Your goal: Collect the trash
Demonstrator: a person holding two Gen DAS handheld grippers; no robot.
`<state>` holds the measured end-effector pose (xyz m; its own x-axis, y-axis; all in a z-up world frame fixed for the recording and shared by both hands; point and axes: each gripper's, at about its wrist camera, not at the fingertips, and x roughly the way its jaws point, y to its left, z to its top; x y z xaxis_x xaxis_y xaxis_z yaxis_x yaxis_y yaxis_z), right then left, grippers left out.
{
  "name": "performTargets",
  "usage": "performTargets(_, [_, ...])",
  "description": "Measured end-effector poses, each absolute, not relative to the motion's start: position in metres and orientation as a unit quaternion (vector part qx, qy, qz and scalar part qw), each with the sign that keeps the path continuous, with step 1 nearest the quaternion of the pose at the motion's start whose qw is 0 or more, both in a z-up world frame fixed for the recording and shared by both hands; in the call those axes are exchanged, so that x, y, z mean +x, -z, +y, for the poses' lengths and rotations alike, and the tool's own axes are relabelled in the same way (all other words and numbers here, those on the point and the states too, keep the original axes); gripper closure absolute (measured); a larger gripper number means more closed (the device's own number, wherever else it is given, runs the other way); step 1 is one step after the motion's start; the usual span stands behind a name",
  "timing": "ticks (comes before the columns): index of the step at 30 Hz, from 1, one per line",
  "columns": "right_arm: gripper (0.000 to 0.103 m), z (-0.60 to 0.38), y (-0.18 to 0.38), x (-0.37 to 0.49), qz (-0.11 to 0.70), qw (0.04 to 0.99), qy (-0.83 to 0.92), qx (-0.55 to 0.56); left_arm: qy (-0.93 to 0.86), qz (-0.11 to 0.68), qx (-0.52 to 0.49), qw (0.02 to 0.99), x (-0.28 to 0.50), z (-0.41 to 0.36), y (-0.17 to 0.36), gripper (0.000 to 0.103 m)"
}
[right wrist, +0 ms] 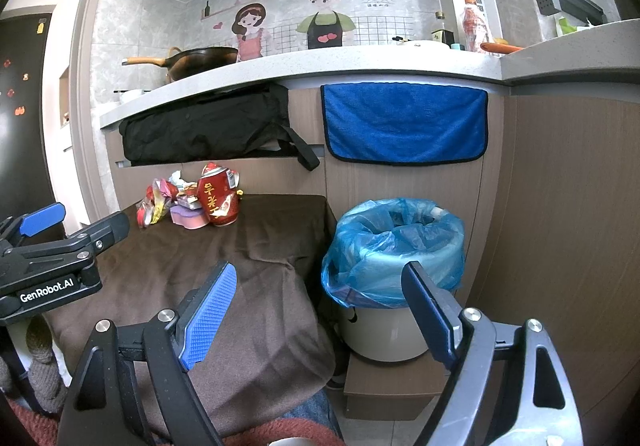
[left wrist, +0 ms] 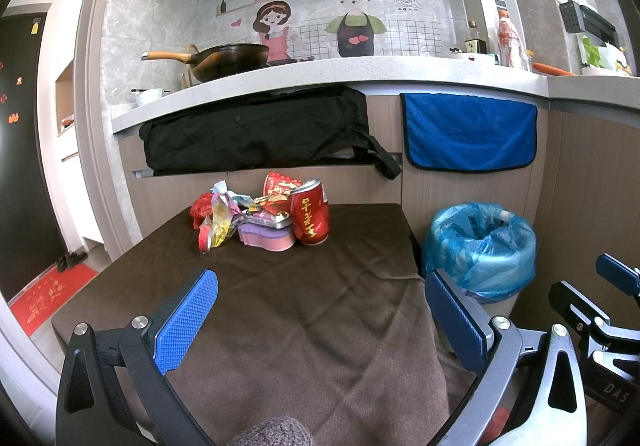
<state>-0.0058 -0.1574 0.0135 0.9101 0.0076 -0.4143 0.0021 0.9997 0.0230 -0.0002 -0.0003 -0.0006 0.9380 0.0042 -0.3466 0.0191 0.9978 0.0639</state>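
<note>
Both the left tongs (left wrist: 320,318) and right tongs (right wrist: 320,310) hang released and empty before the first pickup, the trash pile (left wrist: 260,212) lying at twelve o'clock on the brown-draped desk (left wrist: 300,306), so the next move likely calls for reaching forward to the red can (left wrist: 310,216), then carrying it to the lined bin (left wrist: 480,250) at two o'clock.

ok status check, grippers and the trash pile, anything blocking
Left gripper open, empty; right gripper open, empty. Trash pile with red can untouched at far end of brown cloth. Blue-lined bin open beside it. Nothing in the way.
</note>
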Motion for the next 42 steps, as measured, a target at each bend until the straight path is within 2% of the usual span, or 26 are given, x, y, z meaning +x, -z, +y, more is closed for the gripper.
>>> performTargets(42, [0.020,-0.1553,-0.0133,-0.0067,0.211,0.977,-0.001,0.014,0.004,0.174,0.032,0.984,-0.0009,0.0017,-0.0040,0.001])
